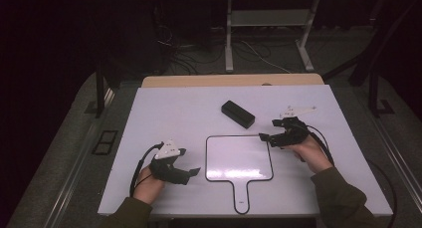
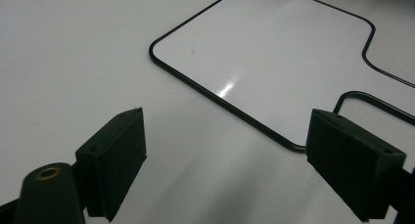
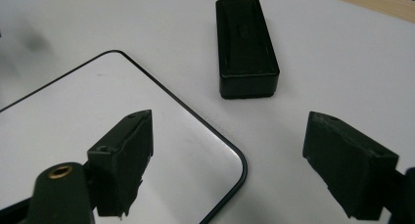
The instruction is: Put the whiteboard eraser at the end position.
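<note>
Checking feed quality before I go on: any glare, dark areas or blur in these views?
High view: surroundings dark, table evenly lit. Left gripper view: small glare streak on the whiteboard, near jaws soft. Right gripper view: black eraser sharp, near jaws slightly blurred.

In the left gripper view we lose the whiteboard [image 2: 274, 53] past the top and right edges, and its handle [image 2: 381, 104] is partly behind the right jaw. In the right gripper view its near-left part runs off frame. From above, the small mark on the handle end [image 1: 242, 202] is too small to read.
</note>
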`<state>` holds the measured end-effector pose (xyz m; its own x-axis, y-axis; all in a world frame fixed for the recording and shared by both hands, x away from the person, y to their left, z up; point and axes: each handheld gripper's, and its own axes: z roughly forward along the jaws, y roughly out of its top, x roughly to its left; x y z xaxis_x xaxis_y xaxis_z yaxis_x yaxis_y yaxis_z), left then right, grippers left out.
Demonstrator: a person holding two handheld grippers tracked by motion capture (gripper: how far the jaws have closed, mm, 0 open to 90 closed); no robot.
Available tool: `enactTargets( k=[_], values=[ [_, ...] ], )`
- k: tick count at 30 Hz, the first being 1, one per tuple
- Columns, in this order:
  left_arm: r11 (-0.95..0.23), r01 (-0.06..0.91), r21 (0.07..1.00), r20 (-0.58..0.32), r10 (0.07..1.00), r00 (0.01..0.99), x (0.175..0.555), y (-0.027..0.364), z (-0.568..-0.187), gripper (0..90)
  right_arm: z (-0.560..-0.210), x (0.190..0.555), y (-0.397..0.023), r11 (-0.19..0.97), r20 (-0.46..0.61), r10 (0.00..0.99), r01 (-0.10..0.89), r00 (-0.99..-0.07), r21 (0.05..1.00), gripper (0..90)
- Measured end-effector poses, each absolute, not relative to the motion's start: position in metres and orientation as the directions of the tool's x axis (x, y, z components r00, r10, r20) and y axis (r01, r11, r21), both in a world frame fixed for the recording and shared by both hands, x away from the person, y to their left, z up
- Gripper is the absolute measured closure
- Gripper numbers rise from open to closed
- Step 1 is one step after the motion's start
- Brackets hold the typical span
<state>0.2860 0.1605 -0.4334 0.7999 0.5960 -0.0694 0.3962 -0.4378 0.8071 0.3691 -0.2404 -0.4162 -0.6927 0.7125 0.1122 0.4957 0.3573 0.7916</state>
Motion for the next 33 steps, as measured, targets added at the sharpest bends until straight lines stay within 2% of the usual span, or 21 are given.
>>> enactTargets(
  k=[19,33],
  values=[
    [-0.430,0.392,0.813,-0.070,0.596,0.800,0.284,0.165,-0.432,14.1,-0.421,0.327,-0.261,0.352,0.070,0.744,0.478,-0.665,0.804,17.5],
    [-0.443,0.389,0.808,-0.057,0.597,0.800,0.283,0.164,-0.432,14.1,-0.427,0.299,-0.282,0.305,0.095,0.741,0.459,-0.665,0.835,17.5]
  ],
)
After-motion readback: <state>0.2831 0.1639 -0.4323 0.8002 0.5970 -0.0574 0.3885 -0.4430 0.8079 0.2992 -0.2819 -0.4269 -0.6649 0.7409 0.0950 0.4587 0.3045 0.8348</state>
